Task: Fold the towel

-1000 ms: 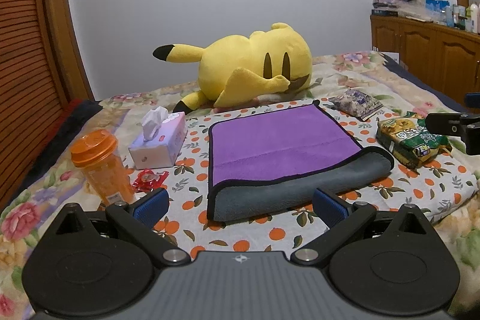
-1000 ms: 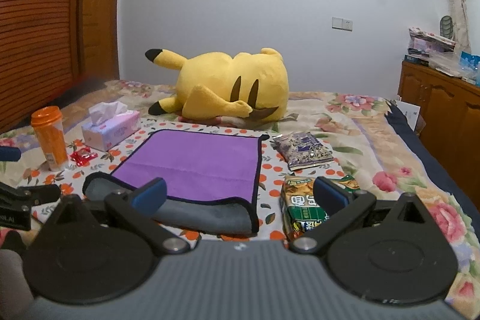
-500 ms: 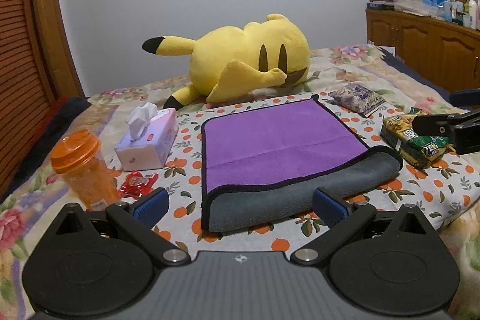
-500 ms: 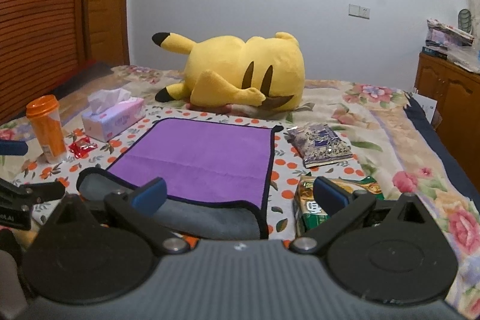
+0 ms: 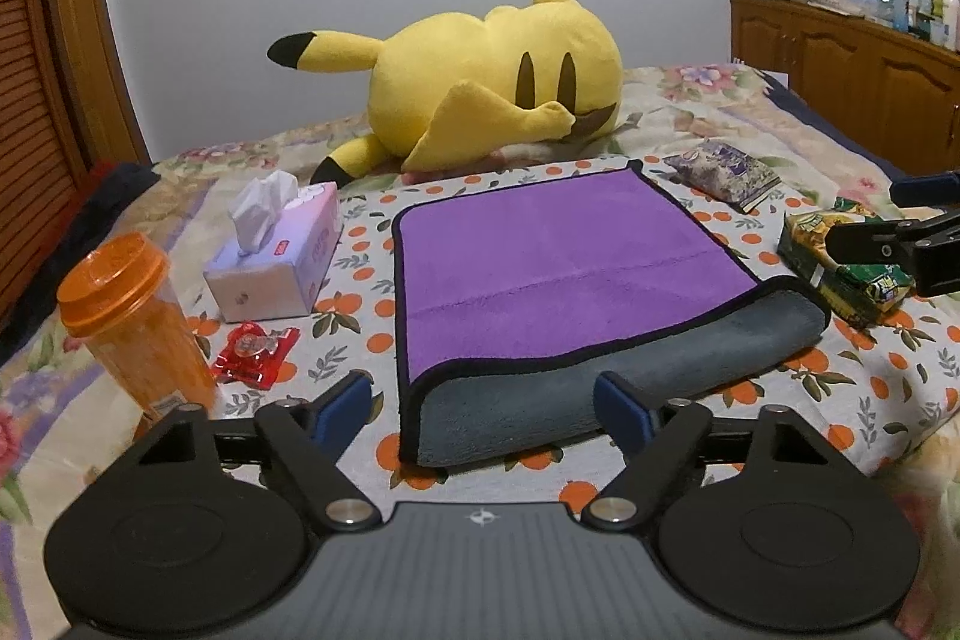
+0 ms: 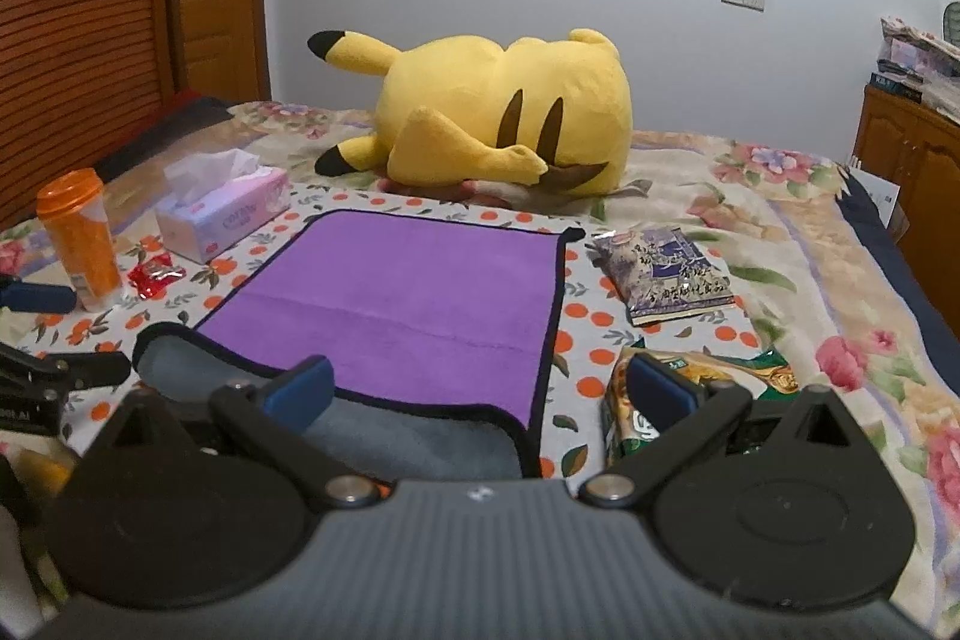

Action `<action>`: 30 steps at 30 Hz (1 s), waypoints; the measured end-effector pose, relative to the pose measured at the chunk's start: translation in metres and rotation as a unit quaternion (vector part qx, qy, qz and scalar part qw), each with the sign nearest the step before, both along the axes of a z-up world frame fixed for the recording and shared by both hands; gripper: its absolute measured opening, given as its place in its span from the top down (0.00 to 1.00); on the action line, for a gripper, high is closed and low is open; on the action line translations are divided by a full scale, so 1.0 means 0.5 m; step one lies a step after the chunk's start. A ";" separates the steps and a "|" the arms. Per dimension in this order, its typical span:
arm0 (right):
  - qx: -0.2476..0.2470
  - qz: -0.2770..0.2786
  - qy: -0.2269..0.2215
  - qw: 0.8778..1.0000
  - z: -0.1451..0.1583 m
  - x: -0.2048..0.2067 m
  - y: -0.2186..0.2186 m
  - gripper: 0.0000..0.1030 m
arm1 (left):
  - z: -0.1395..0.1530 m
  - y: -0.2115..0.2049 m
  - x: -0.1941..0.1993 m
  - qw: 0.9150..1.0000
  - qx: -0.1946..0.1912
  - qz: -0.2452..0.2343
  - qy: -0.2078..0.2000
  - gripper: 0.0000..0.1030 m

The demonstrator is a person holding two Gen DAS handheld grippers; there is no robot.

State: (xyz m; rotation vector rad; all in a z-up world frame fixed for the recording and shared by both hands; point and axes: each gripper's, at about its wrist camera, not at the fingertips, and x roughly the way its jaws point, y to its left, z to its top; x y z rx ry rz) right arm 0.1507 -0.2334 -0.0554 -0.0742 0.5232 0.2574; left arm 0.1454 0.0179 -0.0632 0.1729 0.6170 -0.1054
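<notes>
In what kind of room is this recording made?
Most likely a home bedroom. The towel lies on a bed with a flowered bedspread, a yellow plush toy rests behind it, and a wooden cabinet stands along the wall.

No legible text anywhere.

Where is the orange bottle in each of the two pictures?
Left wrist view: orange bottle at the left edge, near the left gripper.
Right wrist view: orange bottle far left, mid-height.
Shared landmark: the tissue box stands just right of it in both.
</notes>
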 end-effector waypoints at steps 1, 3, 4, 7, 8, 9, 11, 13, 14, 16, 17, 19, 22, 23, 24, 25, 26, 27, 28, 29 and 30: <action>0.000 0.000 0.002 1.000 -0.001 0.004 -0.002 0.00 | -0.001 0.001 0.003 1.000 0.000 -0.001 0.001 0.23; 0.001 0.001 0.006 1.000 -0.003 0.014 -0.004 0.00 | -0.005 0.001 0.011 1.000 0.002 -0.003 0.003 0.26; 0.002 0.001 0.009 1.000 -0.005 0.018 -0.006 0.00 | -0.006 0.001 0.013 1.000 0.004 -0.004 0.004 0.28; 0.004 0.005 0.020 1.000 -0.011 0.032 -0.009 0.00 | -0.013 0.003 0.024 1.000 0.008 -0.005 0.007 0.30; 0.005 0.007 0.023 1.000 -0.013 0.034 -0.008 0.00 | -0.015 0.005 0.028 1.000 0.008 -0.005 0.009 0.30; 0.004 0.009 0.026 1.000 -0.015 0.037 -0.008 0.01 | -0.017 0.007 0.032 1.000 0.007 -0.003 0.011 0.31; 0.003 0.013 0.032 0.999 -0.019 0.043 -0.007 0.06 | -0.020 0.013 0.044 1.000 0.004 -0.002 0.019 0.33; 0.002 0.018 0.043 0.999 -0.025 0.051 -0.006 0.14 | -0.023 0.020 0.054 1.000 -0.001 0.001 0.026 0.36; 0.002 0.020 0.047 0.999 -0.028 0.053 -0.006 0.14 | -0.025 0.023 0.059 1.000 -0.003 0.003 0.027 0.36; 0.001 0.023 0.055 0.998 -0.035 0.059 -0.006 0.14 | -0.029 0.029 0.069 0.999 -0.005 0.007 0.031 0.37; -0.001 0.024 0.059 0.998 -0.038 0.061 -0.005 0.15 | -0.030 0.032 0.074 0.999 -0.005 0.009 0.032 0.37; -0.002 0.027 0.065 0.997 -0.043 0.067 -0.006 0.15 | -0.033 0.037 0.083 0.999 -0.006 0.012 0.034 0.39; -0.002 0.030 0.076 0.997 -0.052 0.078 -0.010 0.18 | -0.039 0.047 0.095 0.999 -0.008 0.015 0.040 0.43; -0.002 0.030 0.080 0.996 -0.055 0.081 -0.011 0.19 | -0.042 0.049 0.099 0.999 -0.008 0.015 0.043 0.44; -0.002 0.029 0.084 0.996 -0.059 0.085 -0.013 0.20 | -0.045 0.052 0.104 0.999 -0.007 0.016 0.046 0.46; -0.001 0.028 0.088 0.996 -0.062 0.087 -0.016 0.20 | -0.048 0.055 0.108 0.999 -0.007 0.017 0.049 0.48; -0.001 0.028 0.091 0.995 -0.065 0.089 -0.017 0.21 | -0.051 0.059 0.112 0.998 -0.008 0.017 0.053 0.50; -0.001 0.028 0.095 0.995 -0.068 0.092 -0.018 0.21 | -0.053 0.062 0.116 0.998 -0.010 0.018 0.057 0.51; -0.001 0.029 0.098 0.995 -0.070 0.094 -0.018 0.21 | -0.055 0.066 0.119 0.998 -0.013 0.018 0.060 0.52; 0.000 0.031 0.101 0.994 -0.072 0.095 -0.019 0.22 | -0.057 0.070 0.123 0.998 -0.017 0.018 0.062 0.52; 0.001 0.033 0.104 0.994 -0.075 0.096 -0.019 0.22 | -0.058 0.073 0.126 0.997 -0.022 0.018 0.065 0.54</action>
